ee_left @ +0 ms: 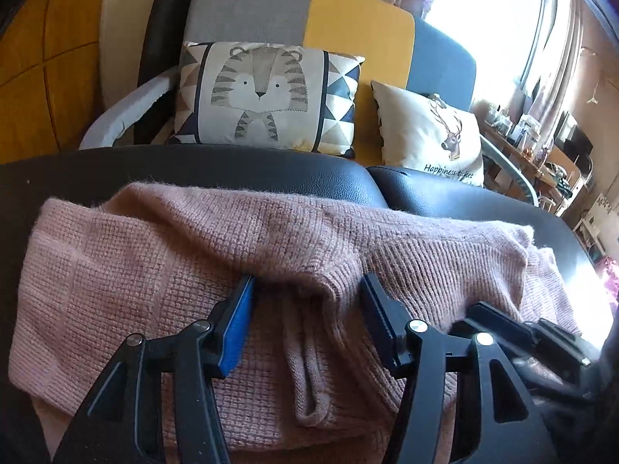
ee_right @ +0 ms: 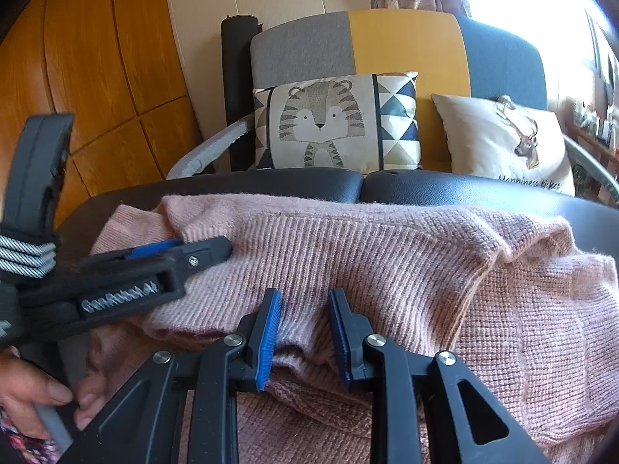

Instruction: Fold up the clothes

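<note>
A pink knit sweater (ee_left: 216,255) lies rumpled across a black padded bench (ee_left: 240,166), a sofa with cushions behind it. The left gripper (ee_left: 307,290) has its fingers spread around a raised fold, not squeezing it. The right gripper (ee_right: 305,311) has fingers partly parted around a ribbed edge; whether they pinch it I cannot tell. The knit looks soft, floppy and stretchy (likely to sag), so best taken at seams or ribbing
</note>
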The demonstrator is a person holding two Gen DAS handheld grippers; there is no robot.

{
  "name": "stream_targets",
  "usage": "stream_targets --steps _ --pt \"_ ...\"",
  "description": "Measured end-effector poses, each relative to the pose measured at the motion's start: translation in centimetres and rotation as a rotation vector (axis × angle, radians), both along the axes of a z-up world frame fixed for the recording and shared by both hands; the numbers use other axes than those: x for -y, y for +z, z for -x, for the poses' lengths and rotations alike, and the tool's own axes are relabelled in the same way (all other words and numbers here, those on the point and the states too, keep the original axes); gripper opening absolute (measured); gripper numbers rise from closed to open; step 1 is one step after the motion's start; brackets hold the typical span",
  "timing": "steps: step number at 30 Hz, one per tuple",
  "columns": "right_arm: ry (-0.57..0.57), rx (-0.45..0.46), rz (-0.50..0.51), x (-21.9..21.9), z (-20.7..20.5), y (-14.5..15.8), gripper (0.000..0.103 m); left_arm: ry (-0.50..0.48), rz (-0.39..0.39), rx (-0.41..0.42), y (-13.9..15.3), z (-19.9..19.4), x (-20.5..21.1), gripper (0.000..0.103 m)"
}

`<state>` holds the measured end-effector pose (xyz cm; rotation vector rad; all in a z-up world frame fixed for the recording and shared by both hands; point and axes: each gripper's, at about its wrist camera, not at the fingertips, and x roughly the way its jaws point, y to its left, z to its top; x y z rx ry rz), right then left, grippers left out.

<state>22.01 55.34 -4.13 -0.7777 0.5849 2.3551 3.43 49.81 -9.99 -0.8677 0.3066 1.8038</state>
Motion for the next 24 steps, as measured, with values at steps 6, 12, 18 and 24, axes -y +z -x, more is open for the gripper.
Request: stream_targets --steps 6,12,18,24 --pt "-0.164 -0.116 -0.006 -4.3 -4.1 3.2 0.026 0.0 -0.01 -0.001 0.0 0.2 0.2 0.059" --pt "-0.372 0.018 0.121 -12.0 -7.9 0.2 0.024 -0.001 -0.015 -0.004 -0.1 0.2 0.1 0.059" --pt "-0.468 -0.032 0.208 -14.9 -11.4 -1.0 0.0 -0.003 -0.018 0.003 -0.1 0.4 0.2 0.06" --pt "-0.415 -0.076 0.092 -10.4 -10.0 2.3 0.018 -0.003 -0.019 0.004 -0.1 0.4 0.2 0.06"
